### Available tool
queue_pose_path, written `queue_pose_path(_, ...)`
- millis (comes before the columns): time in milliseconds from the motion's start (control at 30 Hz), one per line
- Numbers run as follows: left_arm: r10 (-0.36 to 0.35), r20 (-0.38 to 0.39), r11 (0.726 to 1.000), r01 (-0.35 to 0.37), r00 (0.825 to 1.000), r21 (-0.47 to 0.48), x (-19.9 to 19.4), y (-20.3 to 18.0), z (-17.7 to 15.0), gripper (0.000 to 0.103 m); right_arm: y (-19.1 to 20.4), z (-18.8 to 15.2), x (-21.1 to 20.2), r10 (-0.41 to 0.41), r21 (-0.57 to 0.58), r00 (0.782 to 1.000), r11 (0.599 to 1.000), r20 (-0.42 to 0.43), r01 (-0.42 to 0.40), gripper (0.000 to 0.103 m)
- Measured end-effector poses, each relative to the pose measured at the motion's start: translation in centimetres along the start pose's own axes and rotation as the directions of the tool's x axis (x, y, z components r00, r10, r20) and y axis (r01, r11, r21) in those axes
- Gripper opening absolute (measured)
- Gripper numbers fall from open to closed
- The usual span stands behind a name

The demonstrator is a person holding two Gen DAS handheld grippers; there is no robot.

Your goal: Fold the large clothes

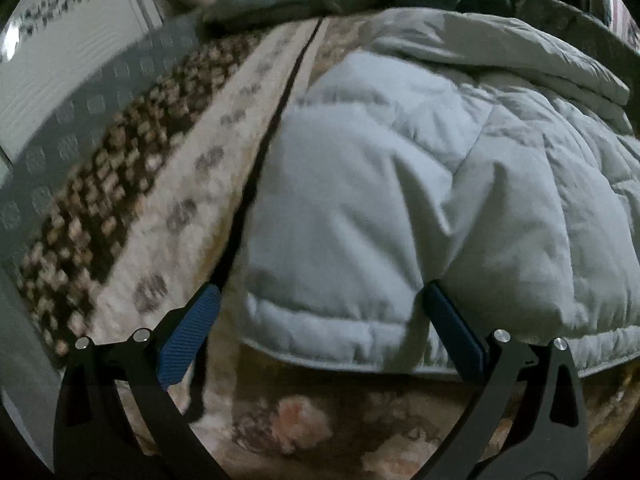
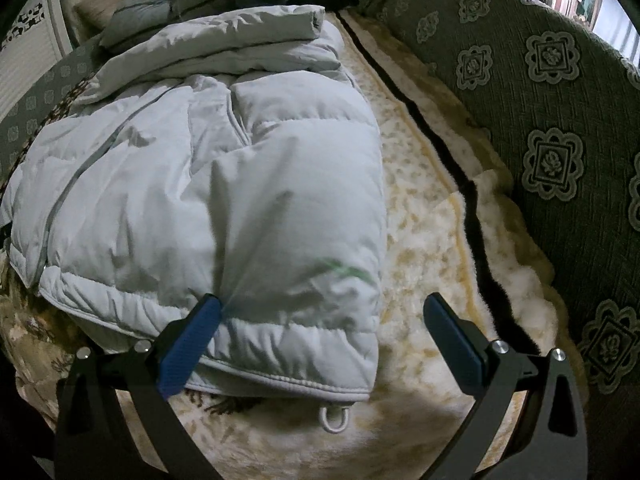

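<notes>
While the left gripper (image 1: 320, 312) hovers with jaws apart over the pale puffer jacket's (image 1: 420, 200) hem on the sofa seat (image 1: 168, 208), the right gripper (image 2: 322, 316) stands equally spread above the jacket's (image 2: 200, 200) hem corner, near the backrest (image 2: 540, 120)

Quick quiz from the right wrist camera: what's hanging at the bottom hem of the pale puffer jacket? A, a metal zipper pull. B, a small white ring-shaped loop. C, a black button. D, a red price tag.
B: a small white loop hangs just below the hem of the pale puffer jacket, lying on the fluffy cream cover, between the fingers of the open right gripper.
</notes>
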State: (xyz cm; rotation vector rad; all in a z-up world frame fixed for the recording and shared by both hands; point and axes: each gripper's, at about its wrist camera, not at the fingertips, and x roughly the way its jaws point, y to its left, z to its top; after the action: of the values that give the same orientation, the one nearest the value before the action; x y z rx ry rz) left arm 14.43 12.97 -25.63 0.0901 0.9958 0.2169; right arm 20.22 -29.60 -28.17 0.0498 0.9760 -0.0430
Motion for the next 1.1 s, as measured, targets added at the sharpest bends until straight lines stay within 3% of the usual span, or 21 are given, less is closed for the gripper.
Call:
queue_pose_path(67,-0.029,-0.024,0.999,0.030,0.999,0.015,0.7,-0.3,-0.5,0.100,0.3,0.0,-0.1,-0.012,-0.015,1.000,1.000,0.012,0.012,0.101)
queue_pose_path(133,-0.022,-0.016,0.999,0.022,1.000,0.034,0.9,-0.7,-0.7,0.100,0.4,-0.1,0.0,0.013,-0.019,1.000,1.000,0.010,-0.013,0.092)
queue_pose_path(200,-0.016,-0.007,0.999,0.016,1.000,0.048,0.8,-1.1,-0.7,0.100,0.8,-0.1,0.0,0.051,-0.024,0.999,0.998,-0.002,-0.051,0.071)
queue_pose_path(300,-0.022,-0.007,0.999,0.023,1.000,0.049,0.4,-1.1,-0.9,0.097,1.9,0.0,-0.5,0.030,-0.081,1.000,0.996,0.004,-0.029,0.063)
queue_pose_path(633,-0.043,0.013,0.997,0.042,0.999,0.066,-0.6,-1.1,-0.6,0.084,1.9,0.1,-0.6,0.029,-0.078,1.000,0.997,0.001,-0.029,0.060)
queue_pose_path(833,-0.051,0.044,0.997,0.048,0.998,0.067,-1.4,-2.0,0.8,0.049,2.0,0.1,-0.8,0.030,-0.079,1.000,0.996,0.008,-0.029,0.052)
queue_pose_path(1100,-0.078,0.085,0.995,0.073,0.993,0.072,-3.6,-2.7,2.5,0.023,1.6,1.0,-2.4,0.056,-0.070,0.997,0.996,0.044,-0.053,0.027)
